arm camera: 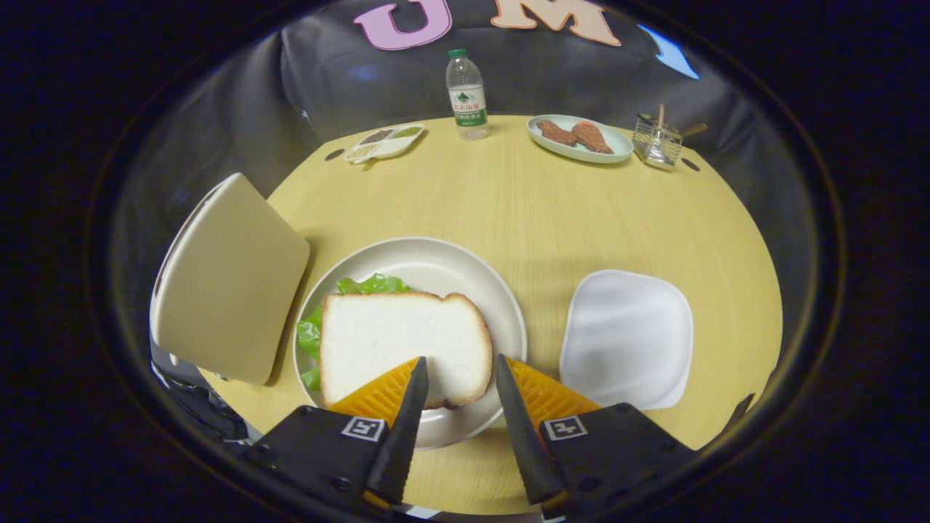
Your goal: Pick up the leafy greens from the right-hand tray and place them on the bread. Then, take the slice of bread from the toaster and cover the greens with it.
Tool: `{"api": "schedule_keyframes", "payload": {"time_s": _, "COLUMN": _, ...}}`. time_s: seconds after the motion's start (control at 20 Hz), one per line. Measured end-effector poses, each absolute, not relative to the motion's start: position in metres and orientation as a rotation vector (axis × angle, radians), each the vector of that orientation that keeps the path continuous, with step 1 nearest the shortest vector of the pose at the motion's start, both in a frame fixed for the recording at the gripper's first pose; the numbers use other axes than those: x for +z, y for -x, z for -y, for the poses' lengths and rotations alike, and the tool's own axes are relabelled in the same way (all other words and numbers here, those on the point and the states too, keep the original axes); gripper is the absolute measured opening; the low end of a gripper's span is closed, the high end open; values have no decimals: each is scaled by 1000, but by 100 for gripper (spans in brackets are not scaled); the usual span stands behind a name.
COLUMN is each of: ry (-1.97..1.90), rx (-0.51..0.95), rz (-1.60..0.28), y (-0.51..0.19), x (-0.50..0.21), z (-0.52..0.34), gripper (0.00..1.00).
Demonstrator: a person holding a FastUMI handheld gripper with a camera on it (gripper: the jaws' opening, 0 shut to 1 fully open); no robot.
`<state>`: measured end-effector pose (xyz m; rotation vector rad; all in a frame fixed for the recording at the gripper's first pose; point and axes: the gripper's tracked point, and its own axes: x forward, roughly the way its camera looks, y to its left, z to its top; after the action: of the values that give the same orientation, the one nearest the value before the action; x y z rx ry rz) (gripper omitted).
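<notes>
- The white bread slice (403,345) lies on green leafy lettuce (373,284) in the round cream plate (501,305): covering looks done.
- The gripper (461,372) hovers open, holding nothing; likely next: withdraw without nudging the slice.

**Colours on the bench**

The bench (523,218) is pale yellow wood grain. The bread slice (403,341) is white with a tan crust, over bright green leafy greens (309,338) on a cream plate (436,261). The tray (628,338) is white, the toaster (229,280) beige. The bottle (466,91) is clear, green-capped.
</notes>
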<state>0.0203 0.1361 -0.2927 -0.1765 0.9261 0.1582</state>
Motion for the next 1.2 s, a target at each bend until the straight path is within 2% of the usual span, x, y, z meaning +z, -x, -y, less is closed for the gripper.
{"api": "schedule_keyframes", "payload": {"time_s": 0.35, "ry": 209, "rx": 137, "rz": -885, "y": -17, "x": -287, "z": -127, "gripper": 100}}
{"api": "schedule_keyframes", "payload": {"time_s": 0.65, "ry": 72, "rx": 148, "rz": -723, "y": -22, "x": -229, "z": -128, "gripper": 99}}
{"api": "schedule_keyframes", "payload": {"time_s": 0.95, "ry": -15, "rx": 195, "rz": -366, "y": -43, "x": -99, "z": -137, "gripper": 98}}
{"api": "schedule_keyframes", "payload": {"time_s": 1.2, "ry": -33, "rx": 212, "rz": -142, "y": -41, "x": -6, "z": -129, "gripper": 98}}
